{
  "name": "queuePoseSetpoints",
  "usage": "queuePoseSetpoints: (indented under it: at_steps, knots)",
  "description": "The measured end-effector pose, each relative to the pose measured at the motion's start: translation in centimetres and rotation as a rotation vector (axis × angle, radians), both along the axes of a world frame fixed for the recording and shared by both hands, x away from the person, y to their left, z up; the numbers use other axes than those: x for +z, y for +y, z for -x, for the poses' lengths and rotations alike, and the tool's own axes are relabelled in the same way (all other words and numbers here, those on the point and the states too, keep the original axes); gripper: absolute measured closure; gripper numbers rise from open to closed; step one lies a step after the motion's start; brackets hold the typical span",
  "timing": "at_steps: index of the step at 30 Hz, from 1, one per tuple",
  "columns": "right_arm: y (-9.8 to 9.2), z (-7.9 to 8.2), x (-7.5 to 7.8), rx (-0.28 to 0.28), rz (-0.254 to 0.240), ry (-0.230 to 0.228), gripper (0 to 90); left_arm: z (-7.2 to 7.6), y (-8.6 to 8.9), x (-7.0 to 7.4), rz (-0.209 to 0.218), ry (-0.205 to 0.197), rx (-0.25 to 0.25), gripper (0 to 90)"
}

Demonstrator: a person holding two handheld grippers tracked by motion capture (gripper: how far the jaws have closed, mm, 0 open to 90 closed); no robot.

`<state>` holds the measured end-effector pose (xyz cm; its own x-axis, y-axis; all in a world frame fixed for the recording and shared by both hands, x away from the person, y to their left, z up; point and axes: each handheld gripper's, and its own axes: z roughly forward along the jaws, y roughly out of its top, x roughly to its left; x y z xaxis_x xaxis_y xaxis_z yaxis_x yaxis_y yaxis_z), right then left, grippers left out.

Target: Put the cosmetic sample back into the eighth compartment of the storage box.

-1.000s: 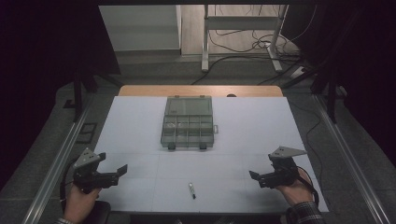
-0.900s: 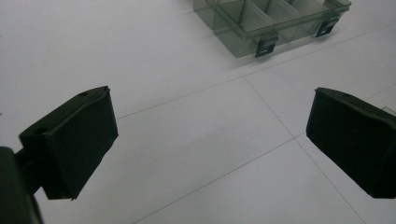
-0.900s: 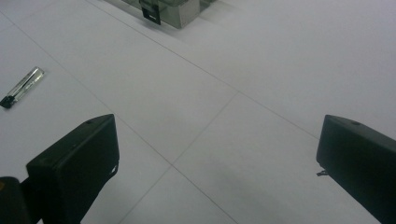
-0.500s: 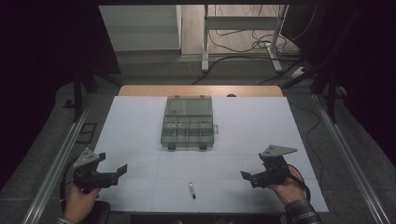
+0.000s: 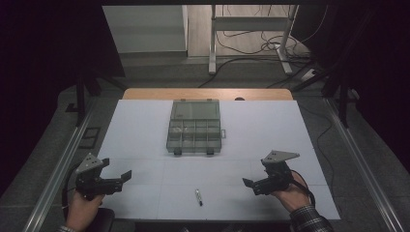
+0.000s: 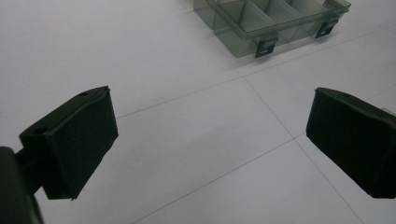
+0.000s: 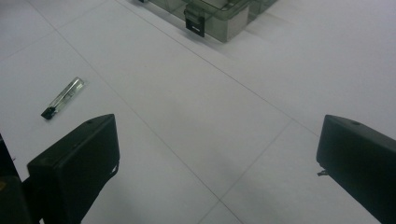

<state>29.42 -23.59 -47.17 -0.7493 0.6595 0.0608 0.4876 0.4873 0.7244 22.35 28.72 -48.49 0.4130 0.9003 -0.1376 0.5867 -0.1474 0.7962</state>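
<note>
The small pen-like item (image 5: 198, 196) lies flat near the front edge of the white worktop (image 5: 261, 130), between the left hand-held gripper (image 5: 126, 176) and the right hand-held gripper (image 5: 246, 183), closer to the right one and touching neither. Both hand-held grippers are released, jaws spread wide and holding nothing, just above the worktop. Farther back, the clear compartment box (image 5: 194, 126) sits closed at the worktop centre, latches facing the person.
</note>
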Motion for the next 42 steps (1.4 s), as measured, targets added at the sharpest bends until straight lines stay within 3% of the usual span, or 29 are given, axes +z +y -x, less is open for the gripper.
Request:
queuePoseSetpoints:
  at_steps: [21,42]
  knots:
    - [2.9,0.1,-0.6,0.063,0.034,0.023,0.0,0.0,0.0,0.0,0.002,0.003,-0.009,2.9]
    - [6.0,0.4,-0.9,0.117,0.105,0.046,0.0,-0.1,0.1,0.0,0.005,0.005,-0.014,3.2]
